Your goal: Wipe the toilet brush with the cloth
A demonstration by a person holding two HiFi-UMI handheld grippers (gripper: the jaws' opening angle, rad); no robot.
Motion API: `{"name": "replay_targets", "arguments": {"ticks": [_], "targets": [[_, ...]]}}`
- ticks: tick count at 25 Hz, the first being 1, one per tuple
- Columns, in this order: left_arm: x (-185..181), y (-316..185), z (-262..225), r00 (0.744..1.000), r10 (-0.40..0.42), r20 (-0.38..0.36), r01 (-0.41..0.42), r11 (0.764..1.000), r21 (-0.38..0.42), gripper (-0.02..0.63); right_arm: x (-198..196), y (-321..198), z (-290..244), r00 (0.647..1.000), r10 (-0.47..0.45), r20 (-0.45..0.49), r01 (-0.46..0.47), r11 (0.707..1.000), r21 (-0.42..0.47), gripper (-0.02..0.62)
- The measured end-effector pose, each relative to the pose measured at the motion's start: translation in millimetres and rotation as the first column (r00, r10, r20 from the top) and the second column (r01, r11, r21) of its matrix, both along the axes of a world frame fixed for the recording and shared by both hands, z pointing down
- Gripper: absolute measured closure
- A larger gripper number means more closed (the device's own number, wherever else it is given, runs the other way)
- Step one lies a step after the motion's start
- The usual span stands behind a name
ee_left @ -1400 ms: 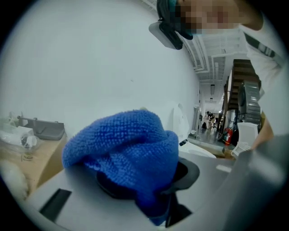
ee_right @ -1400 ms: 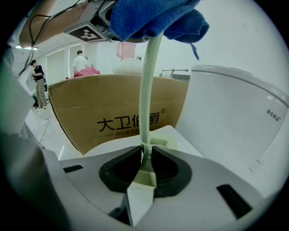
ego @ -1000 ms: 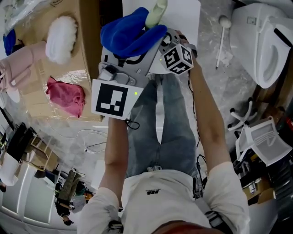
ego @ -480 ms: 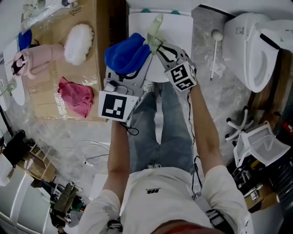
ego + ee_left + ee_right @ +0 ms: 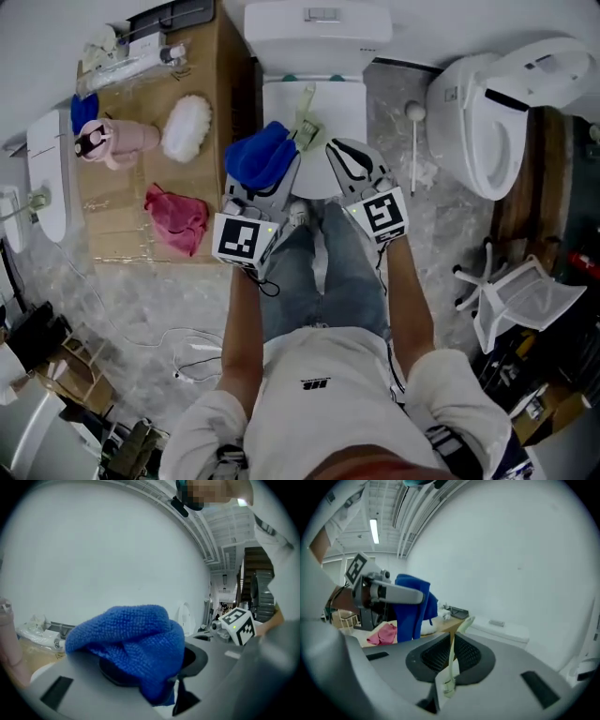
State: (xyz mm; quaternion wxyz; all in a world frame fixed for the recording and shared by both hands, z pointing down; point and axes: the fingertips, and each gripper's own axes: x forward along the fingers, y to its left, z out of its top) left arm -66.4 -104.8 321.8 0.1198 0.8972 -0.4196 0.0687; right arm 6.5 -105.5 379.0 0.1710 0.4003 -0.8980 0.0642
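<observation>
above the toilet, left fingers, just closing, squeeze the soft, featherweight blue cloth while right fingers pinch the thin toilet brush by its handle, which looks springy and wants a firm grip.

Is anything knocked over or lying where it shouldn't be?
Yes. The white chair at the right edge seems tipped on its side, with its wheeled legs sticking out sideways. A long white stick also lies loose on the floor, right of the middle toilet.
</observation>
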Motion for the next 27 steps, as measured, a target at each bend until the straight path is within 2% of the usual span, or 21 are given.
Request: {"name": "replay_targets", "arguments": {"ticks": [2, 4, 11, 16, 27], "targets": [[-1.3, 7.1, -21.5, 1.0, 0.005, -0.005, -0.005, 1.0, 0.014, 0.428, 3.7, 8.6, -43.0, 0.999, 0.02, 0.047, -0.021, 0.999, 0.031, 0.598], [-2.5, 14.4, -40.5, 1.0, 0.011, -0.001, -0.011, 1.0, 0.026, 0.433, 7.9, 18.1, -77.6, 0.996, 0.043, 0.083, -0.047, 0.998, 0.048, 0.598], [-4.5, 51.1, -86.7, 0.998, 0.06, 0.019, -0.06, 0.998, 0.016, 0.44, 9.2, 61.9, -149.2, 0.995, 0.064, 0.074, -0.068, 0.996, 0.063, 0.598], [-9.8, 81.7, -109.3, 0.997, 0.076, 0.008, -0.076, 0.997, 0.009, 0.445, 9.8, 93.4, -182.6, 0.992, 0.086, 0.089, -0.092, 0.994, 0.058, 0.598], [-13.5, 114.5, -147.8, 0.995, 0.096, -0.001, -0.096, 0.994, 0.047, 0.446, 1.8, 128.5, -226.1, 0.992, 0.087, 0.091, -0.096, 0.991, 0.093, 0.598]]}}
